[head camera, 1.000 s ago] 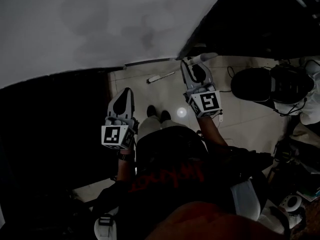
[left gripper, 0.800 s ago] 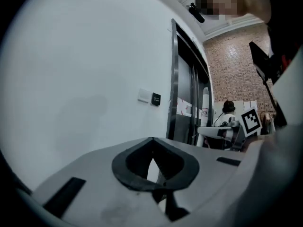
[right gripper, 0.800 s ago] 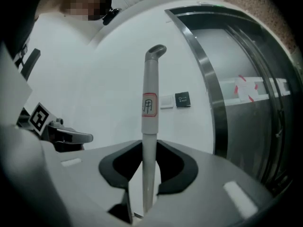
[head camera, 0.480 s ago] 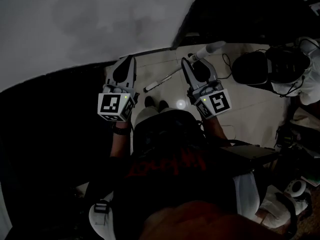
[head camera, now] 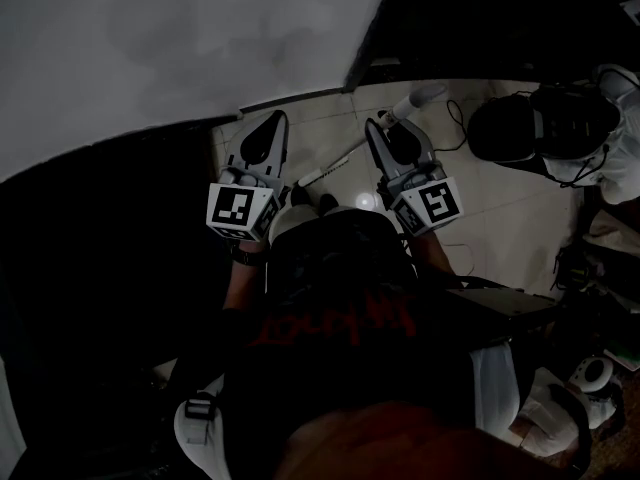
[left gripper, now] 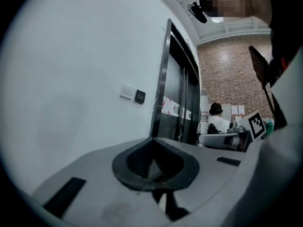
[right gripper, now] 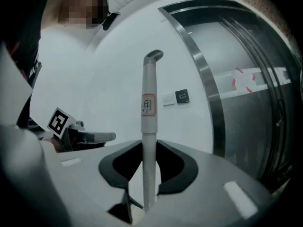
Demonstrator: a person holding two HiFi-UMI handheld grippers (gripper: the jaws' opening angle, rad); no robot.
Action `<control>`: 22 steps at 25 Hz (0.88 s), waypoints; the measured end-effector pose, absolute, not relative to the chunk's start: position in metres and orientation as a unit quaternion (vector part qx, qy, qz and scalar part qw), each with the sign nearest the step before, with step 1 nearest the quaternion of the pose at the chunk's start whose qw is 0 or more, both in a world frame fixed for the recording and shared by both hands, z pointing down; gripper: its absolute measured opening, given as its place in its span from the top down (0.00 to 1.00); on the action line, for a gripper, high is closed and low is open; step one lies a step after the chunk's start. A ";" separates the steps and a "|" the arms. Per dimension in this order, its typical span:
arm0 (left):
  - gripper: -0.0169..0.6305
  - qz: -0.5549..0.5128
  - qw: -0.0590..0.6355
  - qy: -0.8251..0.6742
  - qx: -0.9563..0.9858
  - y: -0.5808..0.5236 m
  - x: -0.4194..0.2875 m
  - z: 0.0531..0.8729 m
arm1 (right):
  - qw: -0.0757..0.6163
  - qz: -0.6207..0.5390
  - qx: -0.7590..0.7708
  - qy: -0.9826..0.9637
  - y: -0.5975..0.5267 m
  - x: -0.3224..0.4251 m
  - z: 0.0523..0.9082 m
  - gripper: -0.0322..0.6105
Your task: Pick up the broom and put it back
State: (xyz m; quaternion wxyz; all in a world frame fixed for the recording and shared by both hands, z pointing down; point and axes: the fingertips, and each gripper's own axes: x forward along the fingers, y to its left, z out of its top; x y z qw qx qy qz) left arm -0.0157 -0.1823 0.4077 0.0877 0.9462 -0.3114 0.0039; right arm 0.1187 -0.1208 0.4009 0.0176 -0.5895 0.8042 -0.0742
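- Jaws of the right gripper (right gripper: 149, 148) are clamped on the pale handle of the broom (right gripper: 148, 108), gripped partway along.
- White wall (head camera: 180, 48) is seen ahead, with tiled floor (head camera: 500, 208) below it.
- Long axis of the broom is set upright across those jaws, capped end pointing up; in the head view it slants from upper right down toward the person's feet.
- Jaws of the left gripper (left gripper: 153, 143) are pressed together, with nothing held.

a white wall (left gripper: 71, 70) with switch plates (left gripper: 126, 91) meets a metal-framed glass door (left gripper: 177, 108), brick wall (left gripper: 232, 74) beyond, pale tiled floor (head camera: 500, 230).
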 end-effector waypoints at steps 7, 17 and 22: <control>0.97 0.015 0.063 -0.334 0.940 -0.180 -0.005 0.398 | 0.003 -0.088 -0.591 0.802 -0.118 0.136 0.402 0.81; 0.97 0.018 0.073 -0.353 0.933 -0.189 -0.020 0.394 | -0.035 -0.095 -0.577 0.810 -0.145 0.135 0.441 0.81; 0.97 0.037 0.082 -0.374 0.923 -0.191 -0.027 0.402 | -0.100 -0.132 -0.566 0.808 -0.175 0.138 0.516 0.81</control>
